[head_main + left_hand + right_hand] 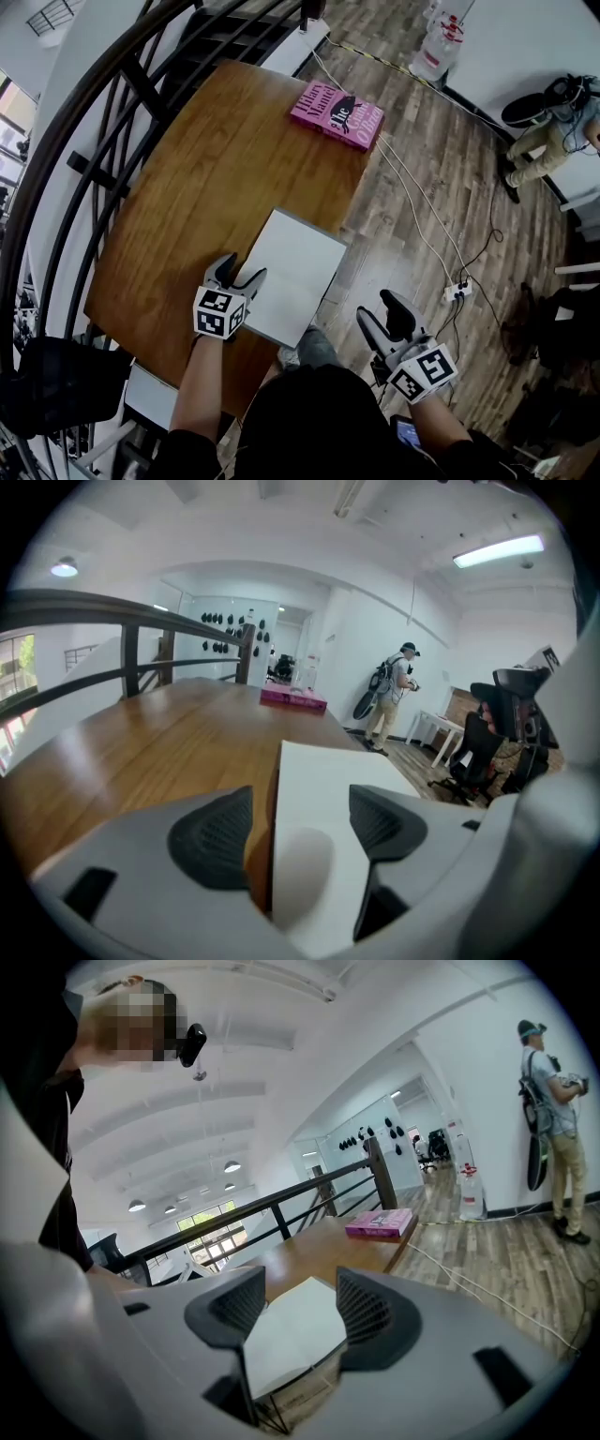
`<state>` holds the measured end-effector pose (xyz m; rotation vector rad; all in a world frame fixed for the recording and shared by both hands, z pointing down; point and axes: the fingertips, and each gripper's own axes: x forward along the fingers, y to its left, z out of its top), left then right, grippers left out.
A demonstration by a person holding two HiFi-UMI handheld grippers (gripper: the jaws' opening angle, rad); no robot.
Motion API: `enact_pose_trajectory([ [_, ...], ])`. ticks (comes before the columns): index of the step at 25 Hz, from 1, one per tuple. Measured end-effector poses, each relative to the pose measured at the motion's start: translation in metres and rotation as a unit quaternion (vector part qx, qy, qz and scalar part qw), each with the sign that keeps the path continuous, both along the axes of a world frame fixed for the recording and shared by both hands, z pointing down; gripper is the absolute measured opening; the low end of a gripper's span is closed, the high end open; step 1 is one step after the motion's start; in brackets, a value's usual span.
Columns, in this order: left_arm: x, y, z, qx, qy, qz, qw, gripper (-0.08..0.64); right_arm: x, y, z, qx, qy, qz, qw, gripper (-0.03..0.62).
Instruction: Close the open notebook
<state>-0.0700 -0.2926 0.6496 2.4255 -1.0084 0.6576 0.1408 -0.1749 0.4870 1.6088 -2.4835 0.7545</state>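
1. Hovering my left claw [242,269] at the notebook [295,272], I am holding the jaws spread, gripping nothing. Its left edge is running just ahead, between them, probably for checking the cover.
2. My right claw [374,307] is hanging off the table [187,187], right of the notebook, parted and empty, clear of the cover.
3. I am counting 1 notebook, seemingly shut, 1 pink book [337,114] far ahead, and 2 claws.

The notebook [291,276] is a plain white rectangle lying flat on the wooden table [187,206], at its near right corner, close to the right edge. It sits askew to the table's sides, one corner pointing near. Only one blank white face shows, with no centre fold visible
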Motion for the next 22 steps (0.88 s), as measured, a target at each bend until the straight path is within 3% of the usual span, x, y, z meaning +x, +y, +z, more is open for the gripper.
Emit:
enact_pose_trajectory([
  [4,-0.017,-0.002,-0.034,0.045,0.024,-0.026,0.9984,0.327,-0.007,0.001,-0.007,0.015,0.005,-0.004,1.000,0.235],
  [13,-0.040,0.026,-0.101,0.093,0.081,-0.055,0.9908,0.327,-0.027,0.009,-0.035,0.057,0.013,-0.019,0.998,0.235],
  [17,-0.047,0.059,-0.110,0.076,0.132,-0.088,0.9844,0.325,-0.035,0.020,-0.038,0.066,0.014,-0.024,0.997,0.235],
  [20,-0.039,0.094,-0.103,0.039,0.186,-0.115,0.9750,0.324,-0.041,0.030,-0.035,0.062,0.011,-0.027,0.998,0.232],
  [22,-0.029,0.119,-0.091,0.014,0.203,-0.126,0.9709,0.324,-0.046,0.038,-0.030,0.057,0.010,-0.033,0.998,0.232],
])
